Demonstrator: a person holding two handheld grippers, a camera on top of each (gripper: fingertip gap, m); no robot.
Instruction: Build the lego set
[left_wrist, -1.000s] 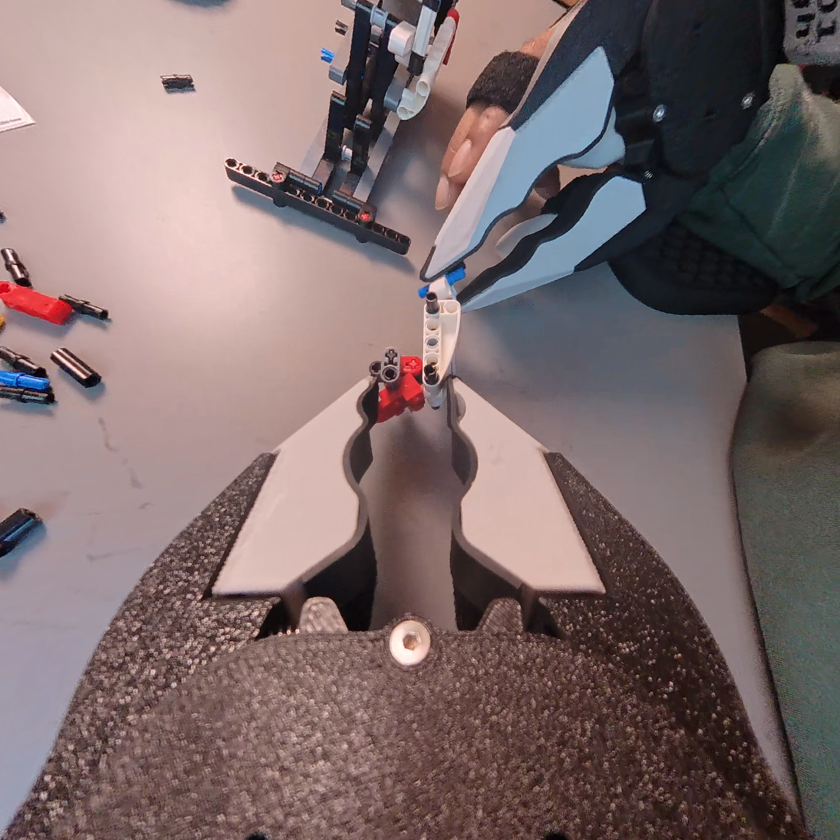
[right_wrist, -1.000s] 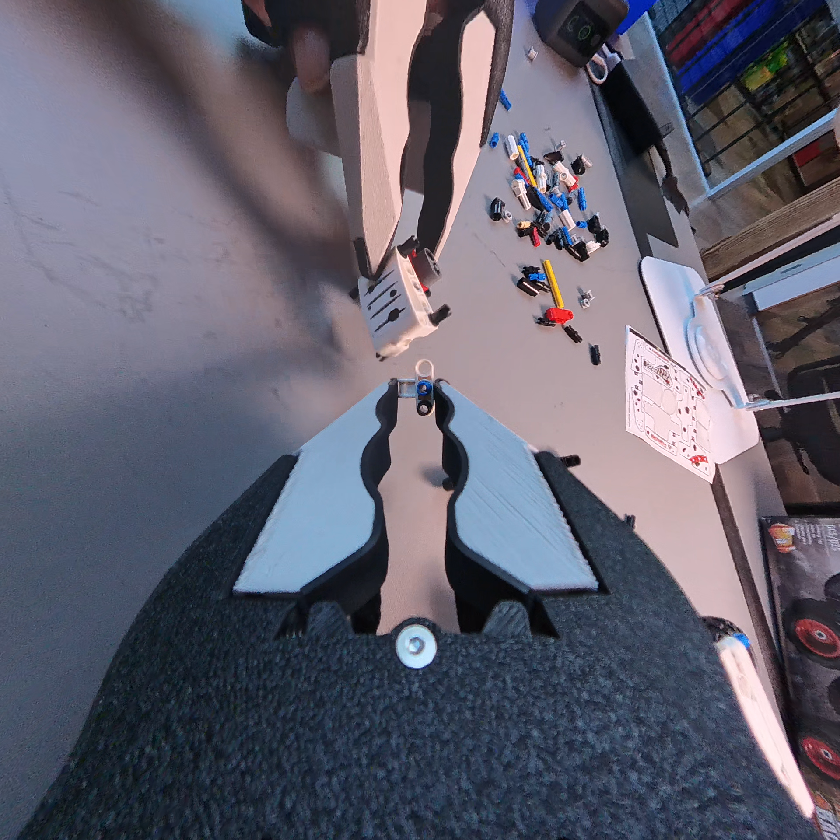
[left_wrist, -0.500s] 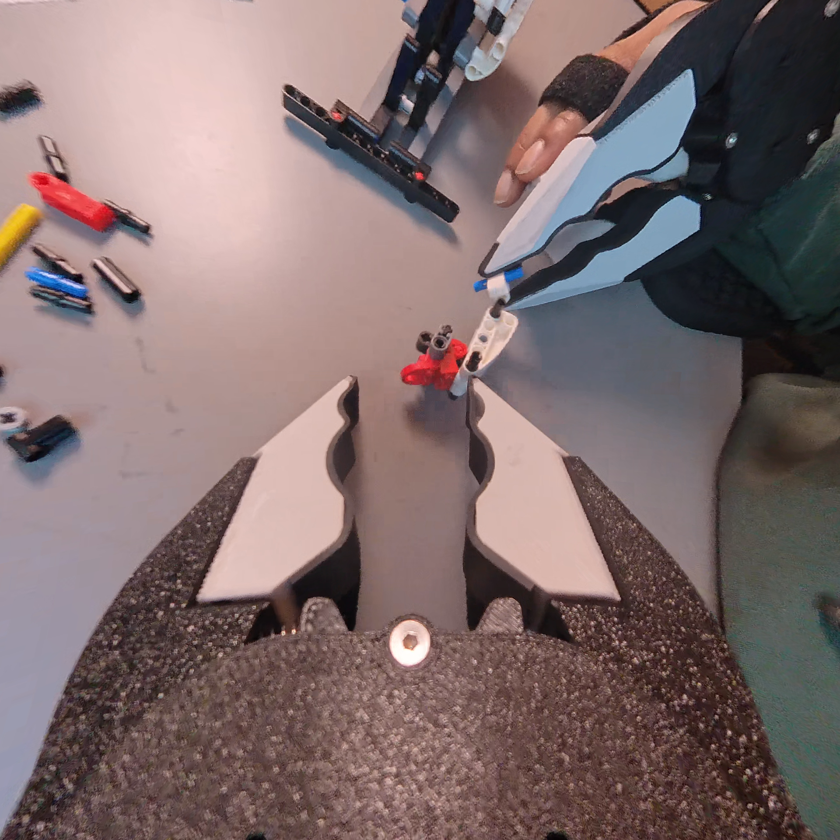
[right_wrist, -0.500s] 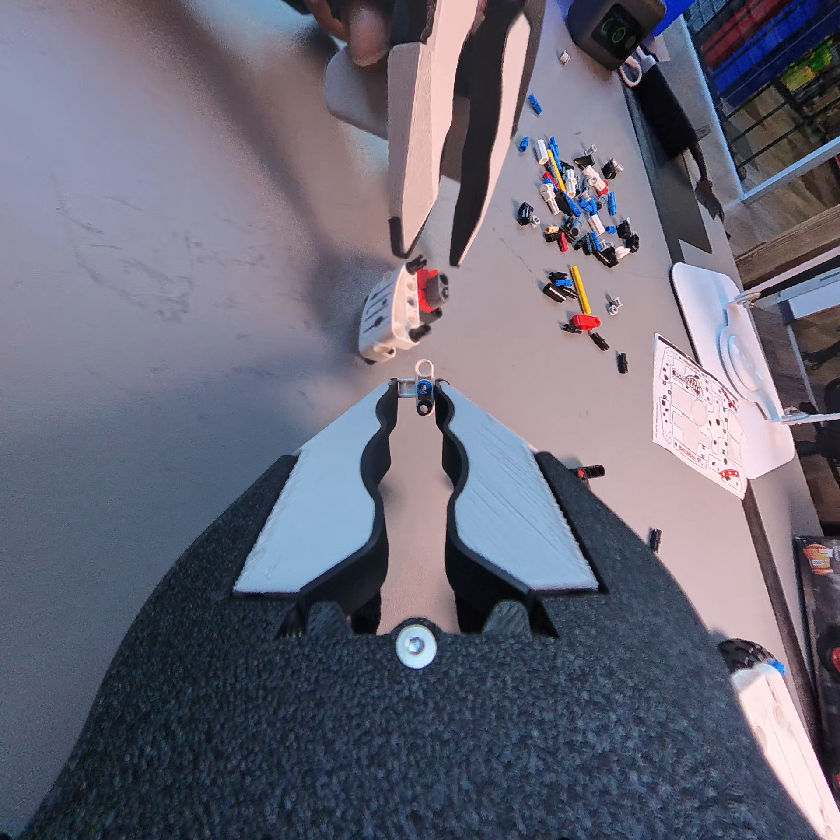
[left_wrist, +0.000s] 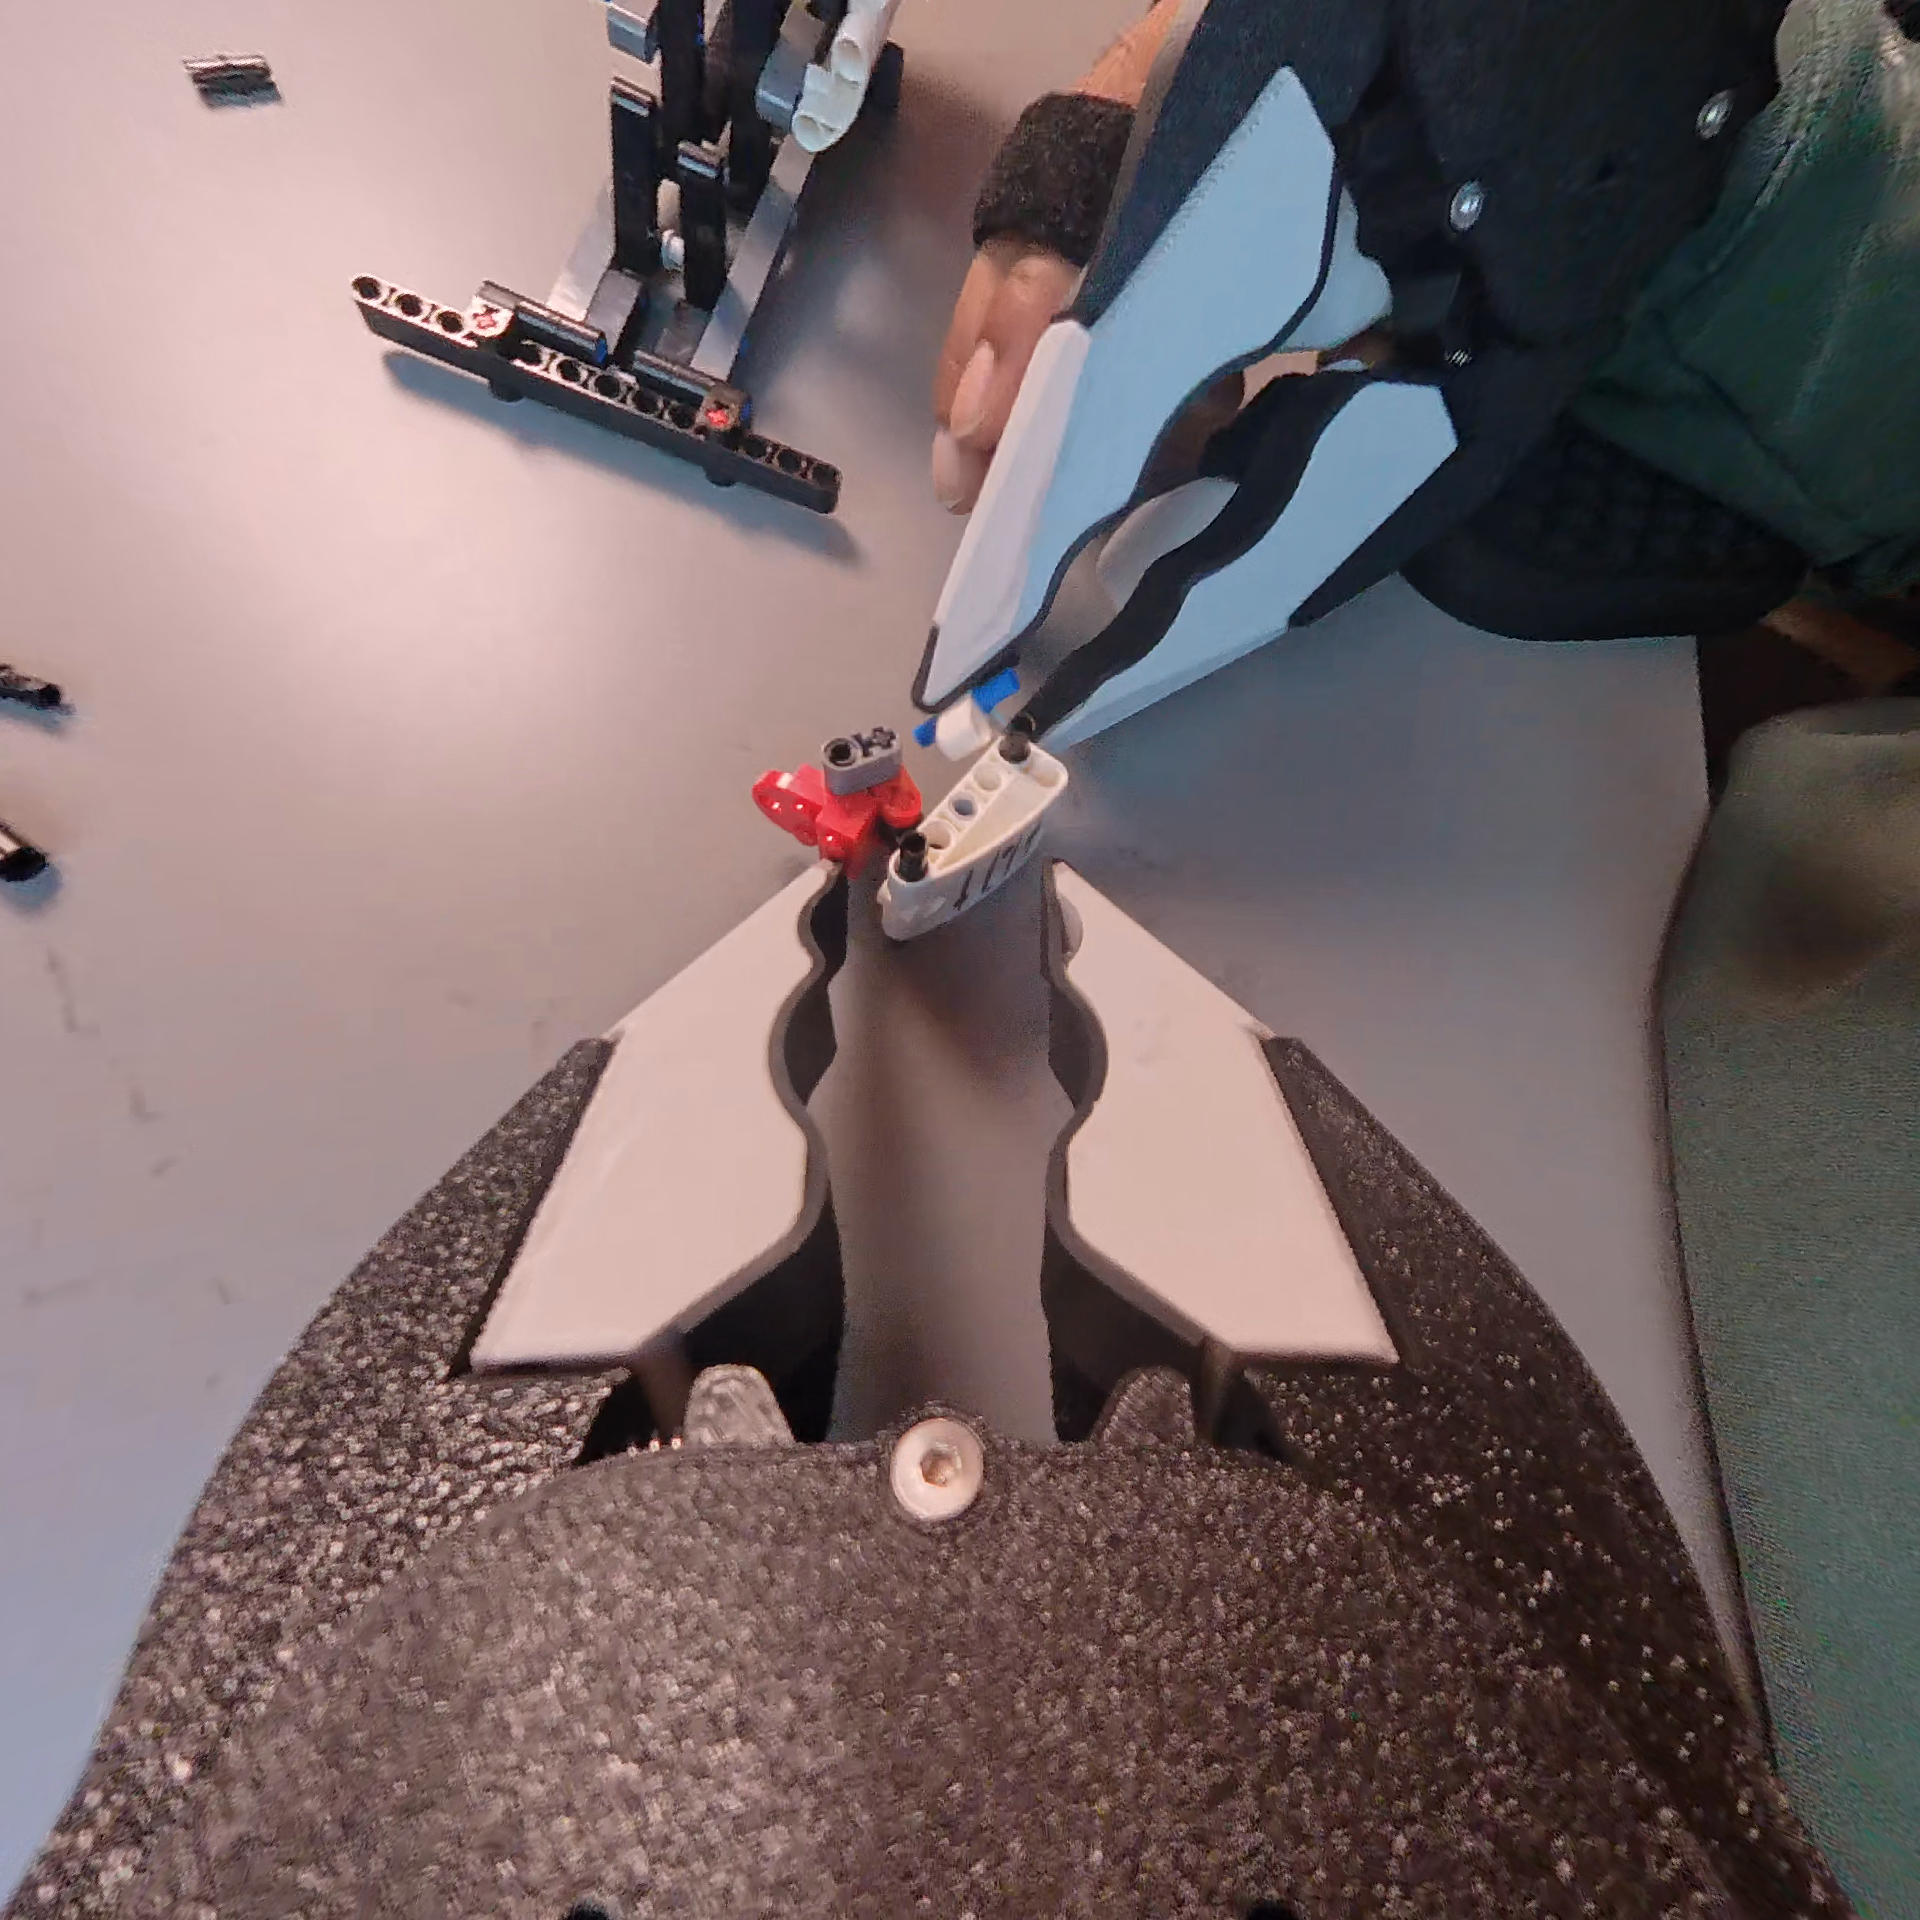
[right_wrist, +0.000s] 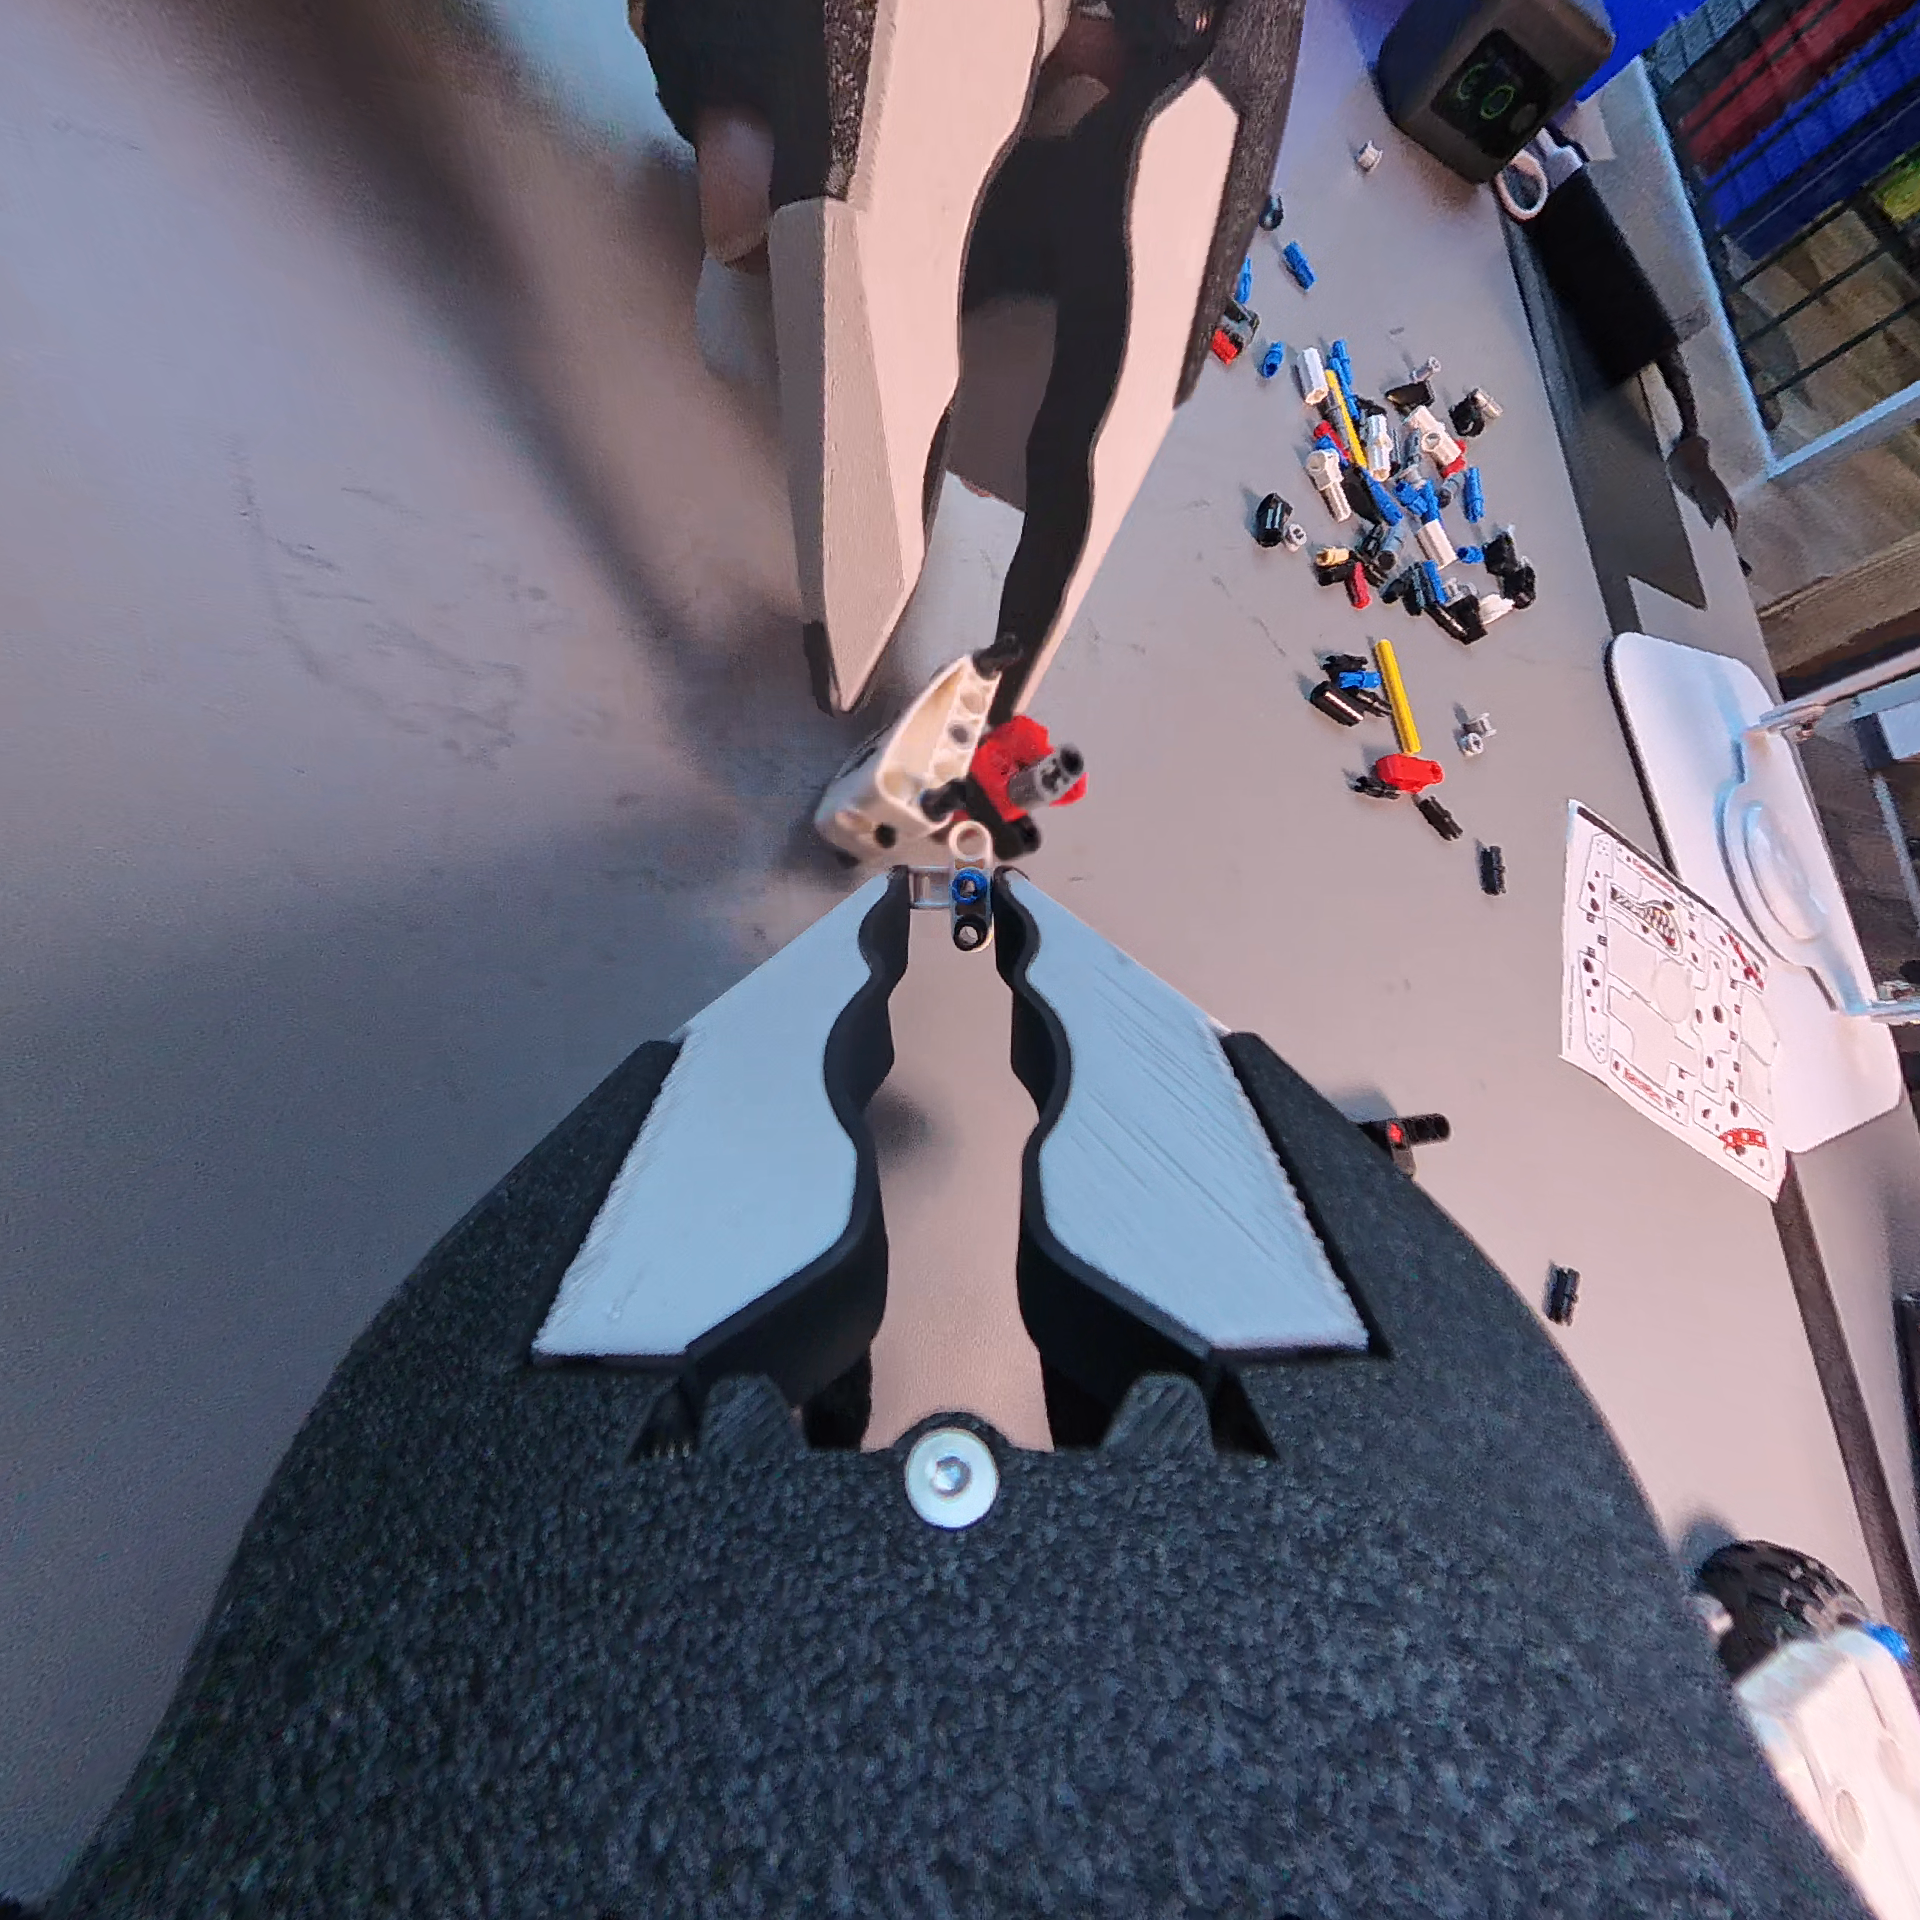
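A small white and blue piece (right_wrist: 961, 894) is pinched in the right hand-held gripper (right_wrist: 951, 899), just before the red and white part (left_wrist: 914, 831). That part lies on the counter (left_wrist: 416, 727) between the left hand-held gripper's (left_wrist: 940, 883) parted fingers, likely ready for joining.

Your small sub-assembly (left_wrist: 925, 826), a white curved beam pinned to red and grey connectors, rests tilted on the tabletop (left_wrist: 416, 727), while a tiny white-and-blue connector piece (right_wrist: 961, 894) sits pinched nearby.
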